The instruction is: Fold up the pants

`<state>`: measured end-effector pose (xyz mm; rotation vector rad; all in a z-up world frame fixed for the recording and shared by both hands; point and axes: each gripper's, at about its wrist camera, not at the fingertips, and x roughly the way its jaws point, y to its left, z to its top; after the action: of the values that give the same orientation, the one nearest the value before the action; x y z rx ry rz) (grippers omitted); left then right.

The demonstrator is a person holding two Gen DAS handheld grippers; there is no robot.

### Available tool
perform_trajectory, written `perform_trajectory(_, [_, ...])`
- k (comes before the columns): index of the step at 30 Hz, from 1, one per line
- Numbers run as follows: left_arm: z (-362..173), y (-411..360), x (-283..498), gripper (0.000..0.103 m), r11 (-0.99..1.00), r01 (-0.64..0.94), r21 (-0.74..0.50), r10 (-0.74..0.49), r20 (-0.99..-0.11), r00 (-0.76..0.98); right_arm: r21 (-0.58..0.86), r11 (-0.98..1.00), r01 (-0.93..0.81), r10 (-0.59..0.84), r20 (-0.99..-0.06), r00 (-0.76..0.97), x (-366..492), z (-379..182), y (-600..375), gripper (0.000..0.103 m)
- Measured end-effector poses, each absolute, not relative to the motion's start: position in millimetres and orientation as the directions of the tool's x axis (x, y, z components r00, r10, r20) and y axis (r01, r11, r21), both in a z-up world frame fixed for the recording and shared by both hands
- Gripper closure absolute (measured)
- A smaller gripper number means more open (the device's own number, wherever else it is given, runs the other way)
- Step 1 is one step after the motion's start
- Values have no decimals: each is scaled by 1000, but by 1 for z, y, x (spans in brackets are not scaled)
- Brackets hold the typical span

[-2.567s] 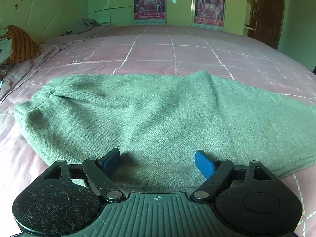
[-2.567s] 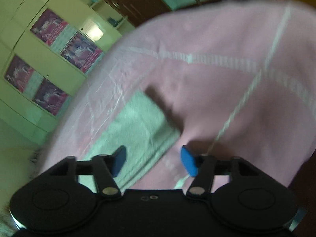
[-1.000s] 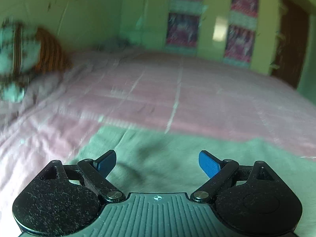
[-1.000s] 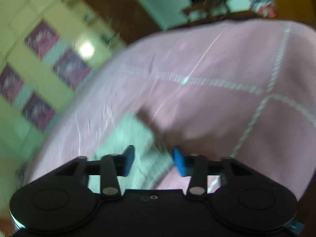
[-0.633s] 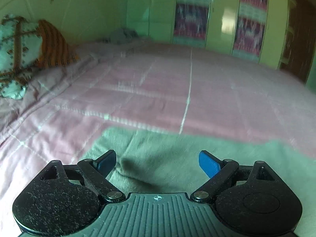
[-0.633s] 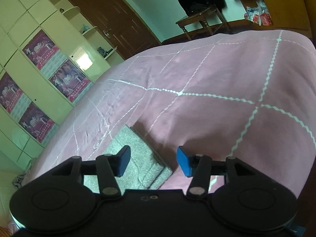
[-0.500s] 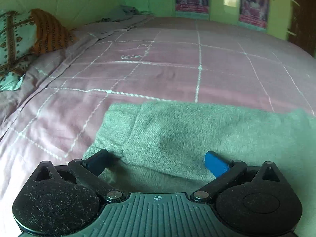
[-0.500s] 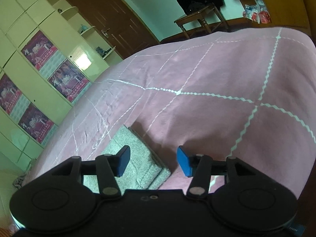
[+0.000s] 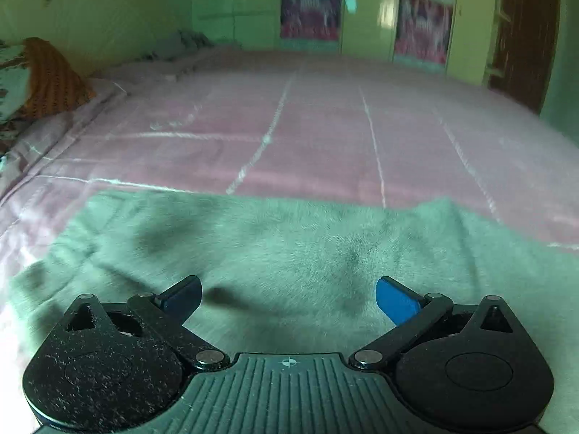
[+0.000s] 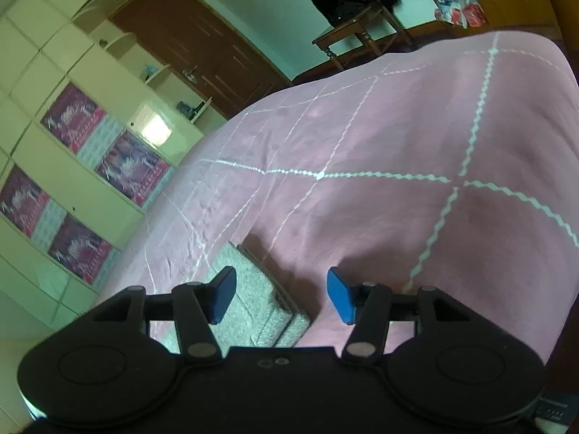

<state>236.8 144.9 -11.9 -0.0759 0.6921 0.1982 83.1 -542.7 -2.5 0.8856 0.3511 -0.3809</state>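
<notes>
Holding a hand-held gripper in each hand, we lean over a wide bed spread with a pink quilted cover (image 9: 325, 133) stitched in white zigzag lines, where the grey-green knitted pants (image 9: 289, 249) lie across the near part of the mattress. Our left hand-held gripper (image 9: 287, 294) hangs just above the fabric with its blue-tipped jaws spread wide and nothing between them; the cloth below shows soft folds and the shadows of the fingers. Our right hand-held gripper (image 10: 280, 296) points at a folded end of the same garment (image 10: 253, 300), a stacked edge of ribbed knit lying on the pink cover at the edge of a raised fold in the cover; its jaws are partway apart and opening, the corner of the cloth sits below and between the blue pads, and neither pad presses on it. Beyond the bed stand pale yellow cupboards with purple posters (image 10: 126, 166), a dark brown wooden door (image 10: 202, 50) and a small wooden side table (image 10: 358, 32); an orange patterned pillow (image 9: 47, 76) rests at the bed's left side in the left wrist view, which is blurred.
</notes>
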Motion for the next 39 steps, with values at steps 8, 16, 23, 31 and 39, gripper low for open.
perform_trajectory(8, [-22, 180, 172, 7, 957, -287, 41, 238, -675, 698, 709, 566, 420, -143, -418, 897, 82, -5, -544, 43])
perform_trajectory(16, [-10, 269, 110, 44, 804, -513, -301, 300, -539, 787, 730, 549, 406, -126, -409, 904, 79, -6, -545, 40])
perform_trajectory(23, [-46, 318, 123, 45, 701, -541, -465, 223, -577, 786, 703, 569, 427, -146, -424, 894, 81, -4, -539, 39])
perform_trajectory(31, [-53, 322, 142, 59, 686, -517, -512, 177, -572, 801, 668, 597, 445, -155, -448, 881, 85, -2, -534, 39])
perform_trajectory(39, [-52, 302, 137, 69, 741, -537, -404, 247, -580, 776, 641, 620, 453, -158, -464, 872, 91, 0, -531, 39])
